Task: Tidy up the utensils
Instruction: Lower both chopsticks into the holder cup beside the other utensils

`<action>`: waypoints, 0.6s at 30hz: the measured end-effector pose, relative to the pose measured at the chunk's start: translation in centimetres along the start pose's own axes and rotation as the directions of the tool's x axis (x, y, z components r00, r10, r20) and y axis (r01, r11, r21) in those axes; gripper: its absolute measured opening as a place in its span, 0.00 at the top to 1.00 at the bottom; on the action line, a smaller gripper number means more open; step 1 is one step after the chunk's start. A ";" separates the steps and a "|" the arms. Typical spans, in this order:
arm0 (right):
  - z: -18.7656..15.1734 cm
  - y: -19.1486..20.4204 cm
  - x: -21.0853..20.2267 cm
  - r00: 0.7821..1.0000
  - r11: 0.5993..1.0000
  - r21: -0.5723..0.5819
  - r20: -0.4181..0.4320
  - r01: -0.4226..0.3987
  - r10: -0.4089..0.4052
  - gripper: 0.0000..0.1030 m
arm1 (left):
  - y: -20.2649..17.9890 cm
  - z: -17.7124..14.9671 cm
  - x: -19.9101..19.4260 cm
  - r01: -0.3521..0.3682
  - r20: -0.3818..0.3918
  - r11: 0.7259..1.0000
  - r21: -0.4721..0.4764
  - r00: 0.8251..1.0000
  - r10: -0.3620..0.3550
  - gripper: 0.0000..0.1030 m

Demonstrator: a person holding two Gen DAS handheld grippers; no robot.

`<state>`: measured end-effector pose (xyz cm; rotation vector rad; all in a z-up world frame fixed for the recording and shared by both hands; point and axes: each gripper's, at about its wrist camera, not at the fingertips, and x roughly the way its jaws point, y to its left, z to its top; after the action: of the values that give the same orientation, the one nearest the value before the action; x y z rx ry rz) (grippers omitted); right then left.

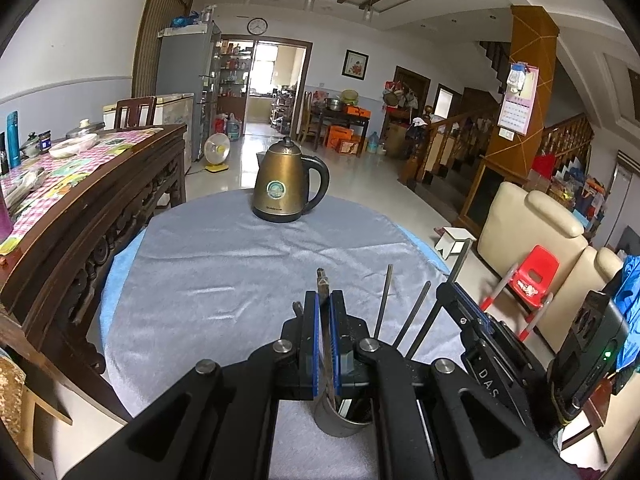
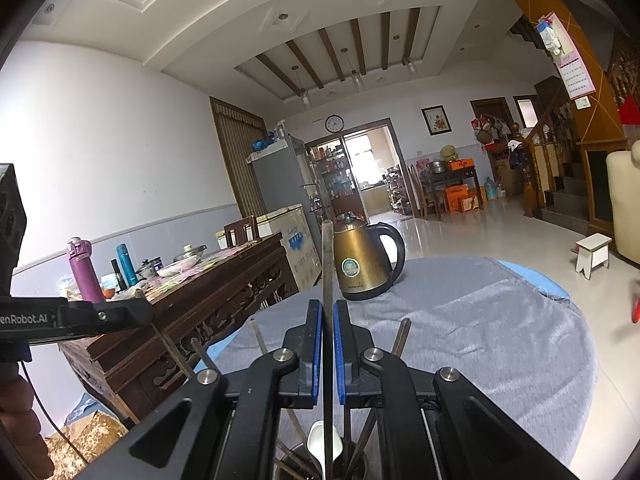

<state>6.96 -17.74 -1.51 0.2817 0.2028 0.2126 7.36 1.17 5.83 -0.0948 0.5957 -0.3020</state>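
I'm working in a lived-in family home, open dining and living room, carved wooden sideboard point(image 1: 120, 208), brass kettle point(image 1: 286, 184) on clothed round table point(image 1: 224, 264), fridge point(image 1: 180, 80), wall clock point(image 1: 257, 26), staircase point(image 1: 460, 136), cream sofa point(image 1: 528, 232).

Both grippers, left point(image 1: 327, 332) and right point(image 2: 328, 344), were matte black plastic, with blue pads lining the jaws' inner faces. Round silver screws sat behind the jaws on angular linkage arms. The left carried white "enRobot.AI" lettering.
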 end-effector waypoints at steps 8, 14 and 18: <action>-0.4 0.4 -0.5 1.000 1.000 -0.003 -0.005 0.009 -0.009 0.94 | -0.1 -0.8 0.0 -0.021 -0.009 1.000 0.017 1.000 0.022 0.95; -1.0 0.4 -0.5 0.999 1.000 0.000 -0.035 0.022 -0.022 0.94 | -0.5 -1.2 -0.2 -0.051 -0.008 0.998 0.040 0.999 0.052 0.94; -1.2 0.4 -0.5 0.999 1.000 0.001 -0.044 0.026 -0.026 0.94 | -0.8 -1.6 -0.2 -0.073 -0.007 0.996 0.057 0.997 0.073 0.94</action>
<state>6.18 -17.20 -2.43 0.2763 0.2499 0.1933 6.08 0.49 4.79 -0.0166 0.5974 -0.2484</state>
